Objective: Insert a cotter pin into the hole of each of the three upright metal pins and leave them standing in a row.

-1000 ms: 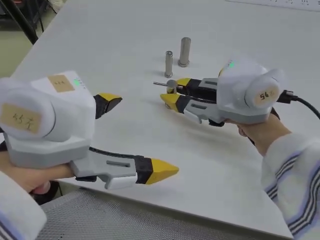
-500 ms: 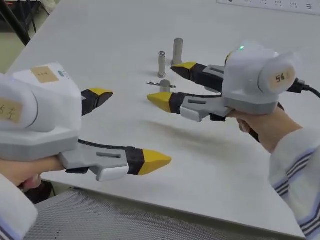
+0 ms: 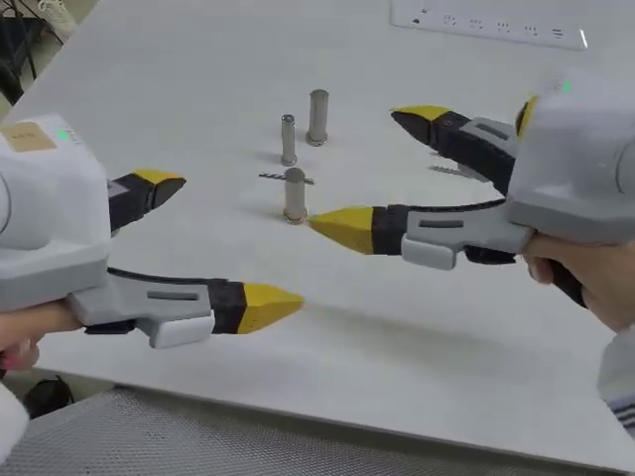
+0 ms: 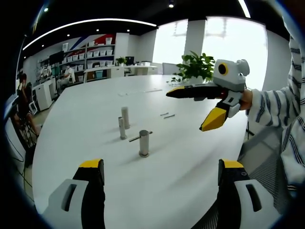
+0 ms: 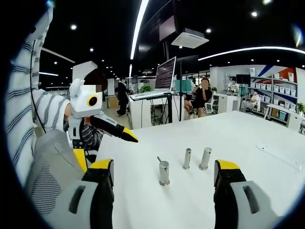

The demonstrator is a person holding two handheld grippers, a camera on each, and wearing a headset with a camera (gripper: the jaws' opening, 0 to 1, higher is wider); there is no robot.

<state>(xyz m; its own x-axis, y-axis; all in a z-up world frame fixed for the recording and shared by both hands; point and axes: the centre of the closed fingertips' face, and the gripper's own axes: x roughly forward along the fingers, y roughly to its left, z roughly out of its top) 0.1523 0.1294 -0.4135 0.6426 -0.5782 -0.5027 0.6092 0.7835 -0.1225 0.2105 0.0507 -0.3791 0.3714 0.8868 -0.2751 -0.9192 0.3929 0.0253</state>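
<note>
Three upright metal pins stand on the white table: a tall one [image 3: 317, 117], a thin one [image 3: 288, 139] and a near one [image 3: 295, 194] with a cotter pin [image 3: 284, 178] through its top. My right gripper [image 3: 357, 169] is open just right of the near pin, touching nothing. My left gripper [image 3: 223, 243] is open and empty at the near left. The left gripper view shows the pins [image 4: 144, 143] [image 4: 121, 128] [image 4: 125, 117] ahead of its gripper [image 4: 161, 164]. The right gripper view has them in a row [image 5: 164, 172] [image 5: 188, 158] [image 5: 206, 158] beyond its gripper [image 5: 164, 165].
Loose cotter pins [image 3: 451, 171] lie on the table behind the right gripper's far jaw, also loose cotter pins [image 4: 167, 115]. A white power strip [image 3: 486, 25] lies at the far edge. The table's near edge [image 3: 298, 412] runs below the left gripper, with a mesh chair [image 3: 198, 441] under it.
My right gripper was shut at the near pin's top by the cotter pin; it has opened and drawn back to the right. The pin stays standing with the cotter pin in it.
</note>
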